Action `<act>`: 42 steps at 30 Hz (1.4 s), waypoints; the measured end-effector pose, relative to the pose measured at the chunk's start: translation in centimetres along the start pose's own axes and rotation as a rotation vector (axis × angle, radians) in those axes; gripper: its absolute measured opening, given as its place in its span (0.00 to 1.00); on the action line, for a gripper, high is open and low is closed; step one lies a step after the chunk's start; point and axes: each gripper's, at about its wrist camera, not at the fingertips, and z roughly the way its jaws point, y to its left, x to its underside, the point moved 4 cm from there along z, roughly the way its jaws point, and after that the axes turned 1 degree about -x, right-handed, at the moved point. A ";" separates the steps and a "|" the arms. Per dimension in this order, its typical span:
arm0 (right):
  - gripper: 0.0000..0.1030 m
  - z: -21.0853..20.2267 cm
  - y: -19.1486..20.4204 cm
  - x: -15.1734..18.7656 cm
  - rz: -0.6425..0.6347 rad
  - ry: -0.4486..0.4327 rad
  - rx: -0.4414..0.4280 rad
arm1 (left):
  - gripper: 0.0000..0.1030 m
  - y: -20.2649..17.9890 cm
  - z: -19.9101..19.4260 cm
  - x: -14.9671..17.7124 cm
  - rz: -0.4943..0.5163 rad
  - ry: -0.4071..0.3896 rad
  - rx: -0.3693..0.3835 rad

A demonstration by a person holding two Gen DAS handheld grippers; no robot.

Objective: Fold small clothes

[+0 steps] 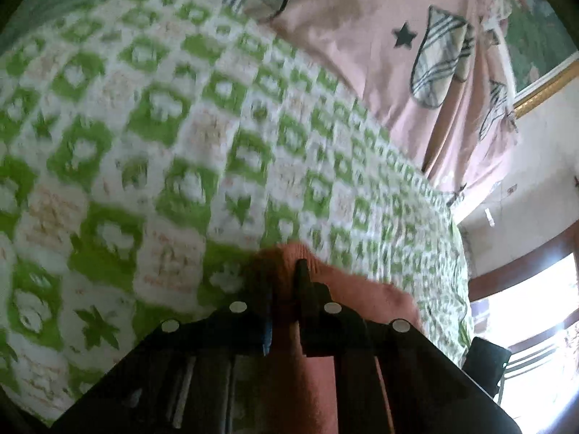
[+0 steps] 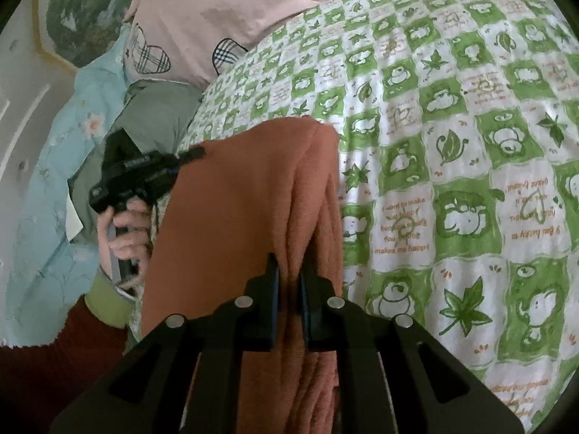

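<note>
A rust-orange fleece garment [image 2: 253,188] is stretched between both grippers above a green-and-white checked bed cover [image 2: 452,144]. My right gripper [image 2: 289,278] is shut on a bunched fold of its near edge, and the cloth hangs down between the fingers. In the right wrist view the left gripper [image 2: 191,153] grips the garment's far corner, with a hand [image 2: 125,231] on its handle. In the left wrist view my left gripper [image 1: 284,282] is shut on the same orange cloth [image 1: 347,289], which lies bunched around its fingers. That view is blurred.
A pink pillow [image 2: 202,18] with stars and plaid hearts lies at the head of the bed. Light-blue floral bedding [image 2: 47,188] and a grey-green cloth [image 2: 155,112] are heaped at the bed's left side. A gold-framed picture [image 1: 535,47] hangs on the wall; a bright window [image 1: 535,311] shows right.
</note>
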 end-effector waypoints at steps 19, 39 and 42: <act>0.33 1.2 1.6 -2.6 -0.006 -0.025 -0.018 | 0.13 -7.3 -8.0 11.7 0.283 -0.027 -0.009; 0.20 -2.4 4.9 -4.6 -0.080 -0.174 0.133 | 0.12 -7.8 -6.7 16.2 0.293 -0.028 -0.175; 0.20 0.7 6.8 -5.3 -0.097 -0.103 0.046 | 0.12 -7.2 -6.0 12.8 0.232 -0.068 -0.159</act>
